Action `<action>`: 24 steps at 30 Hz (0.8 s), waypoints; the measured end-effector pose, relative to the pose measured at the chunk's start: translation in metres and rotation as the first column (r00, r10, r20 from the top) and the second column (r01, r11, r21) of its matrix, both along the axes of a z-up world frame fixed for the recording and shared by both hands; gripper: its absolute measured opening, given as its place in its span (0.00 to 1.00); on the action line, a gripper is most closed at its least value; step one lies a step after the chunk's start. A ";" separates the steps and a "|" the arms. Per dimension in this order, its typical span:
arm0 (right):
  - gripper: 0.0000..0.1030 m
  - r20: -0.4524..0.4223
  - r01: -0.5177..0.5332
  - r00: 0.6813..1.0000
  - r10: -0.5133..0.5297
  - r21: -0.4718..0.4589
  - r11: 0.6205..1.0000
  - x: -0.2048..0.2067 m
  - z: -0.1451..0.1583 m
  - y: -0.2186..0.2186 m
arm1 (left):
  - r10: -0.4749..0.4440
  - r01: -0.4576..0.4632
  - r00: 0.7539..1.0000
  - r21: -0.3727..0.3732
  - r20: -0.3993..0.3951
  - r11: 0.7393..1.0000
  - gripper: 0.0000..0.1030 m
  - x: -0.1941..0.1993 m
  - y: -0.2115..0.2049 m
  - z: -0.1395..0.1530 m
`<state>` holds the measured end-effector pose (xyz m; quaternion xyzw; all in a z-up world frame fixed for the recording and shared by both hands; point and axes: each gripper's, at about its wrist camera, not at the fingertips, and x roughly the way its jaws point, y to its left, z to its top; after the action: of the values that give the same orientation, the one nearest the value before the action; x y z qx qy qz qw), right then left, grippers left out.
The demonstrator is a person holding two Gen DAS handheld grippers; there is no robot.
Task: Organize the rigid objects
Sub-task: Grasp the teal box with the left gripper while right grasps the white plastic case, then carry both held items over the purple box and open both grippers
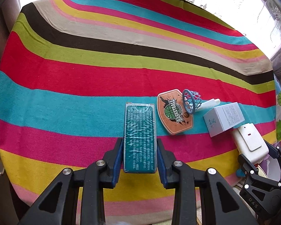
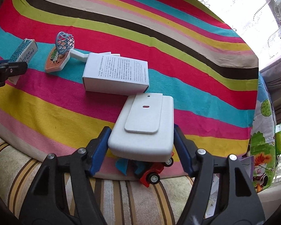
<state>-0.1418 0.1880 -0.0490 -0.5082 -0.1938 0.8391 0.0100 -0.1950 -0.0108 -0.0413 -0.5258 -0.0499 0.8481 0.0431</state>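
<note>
Home room: lace curtains (image 2: 262, 5) at window, striped cloth (image 1: 103, 75), cartoon-print cushion (image 2: 262, 150).

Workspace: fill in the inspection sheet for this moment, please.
Surface: striped cloth.
Job's things: teal box; basketball hoop toy and white carton lying on the cloth; white device.
Clutter: toy car under the device.
Grippers: left gripper shut on the teal box; right gripper astride the device, contact unclear.
Cables: nothing seen.
Surroundings: lace curtain, cartoon-print fabric.
</note>
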 end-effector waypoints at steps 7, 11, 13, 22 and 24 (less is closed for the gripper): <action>0.68 -0.059 -0.011 0.998 -0.001 -0.194 0.981 0.007 0.023 0.020 | 0.011 -0.011 1.000 0.029 -0.016 1.000 0.33 0.008 0.006 0.011; 0.68 -0.081 -0.019 0.997 -0.004 -0.285 0.958 0.011 0.031 0.030 | 0.007 -0.006 1.000 0.040 -0.029 0.999 0.33 0.016 0.013 0.019; 0.68 -0.082 -0.017 0.997 -0.010 -0.314 0.949 0.012 0.033 0.034 | 0.005 -0.003 0.999 0.039 -0.034 0.999 0.33 0.018 0.016 0.022; 0.68 -0.111 -0.023 0.993 -0.027 -0.426 0.904 0.019 0.047 0.053 | -0.021 0.024 0.998 0.051 -0.055 0.998 0.33 0.031 0.035 0.035; 0.68 -0.120 -0.026 0.992 -0.031 -0.439 0.898 0.022 0.050 0.056 | -0.033 0.036 0.998 0.055 -0.061 0.998 0.33 0.034 0.042 0.038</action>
<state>-0.1203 0.2435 0.0012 -0.4444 0.0021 0.8911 -0.0917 -0.1614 0.0307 -0.0029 -0.4996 -0.0634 0.8608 0.0739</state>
